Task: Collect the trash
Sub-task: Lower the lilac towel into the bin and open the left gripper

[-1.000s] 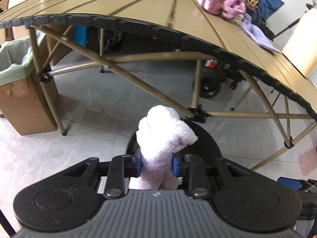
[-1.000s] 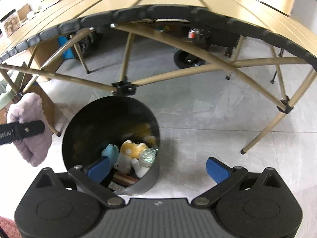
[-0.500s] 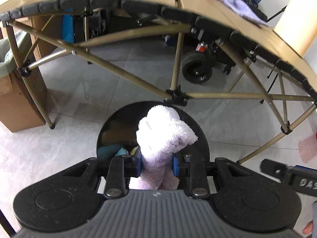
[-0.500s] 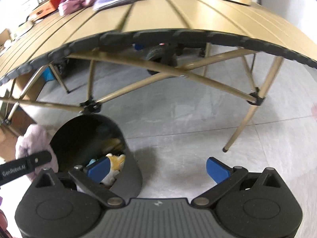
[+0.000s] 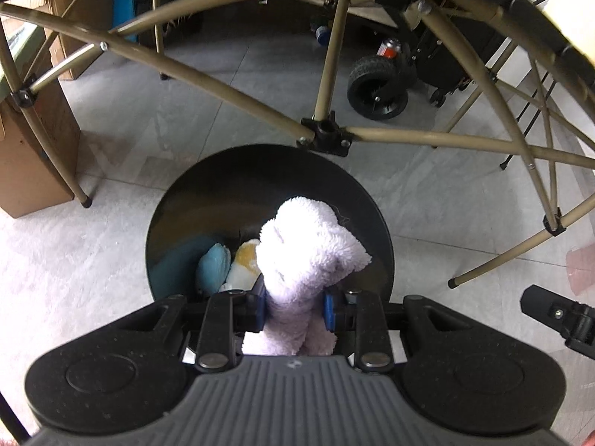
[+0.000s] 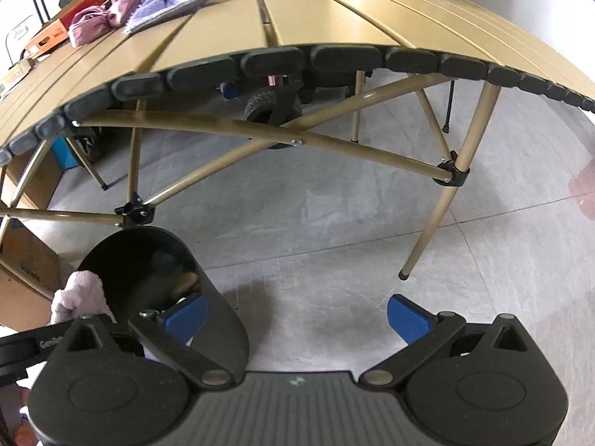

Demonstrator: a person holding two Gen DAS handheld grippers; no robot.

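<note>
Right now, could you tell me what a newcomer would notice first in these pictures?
First, the fluffy lilac cloth clamped in the left gripper, held over the round black trash bin on the floor. Next, the right gripper, jaws wide open and empty, facing the tan slatted folding table.

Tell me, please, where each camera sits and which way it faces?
Left wrist: on the left tool, looking down into the black bin; its fingers clamp the fluffy cloth.
Right wrist: on the right tool, open, facing the folding table and floor.
Both share the bin, cloth and table frame.
</note>
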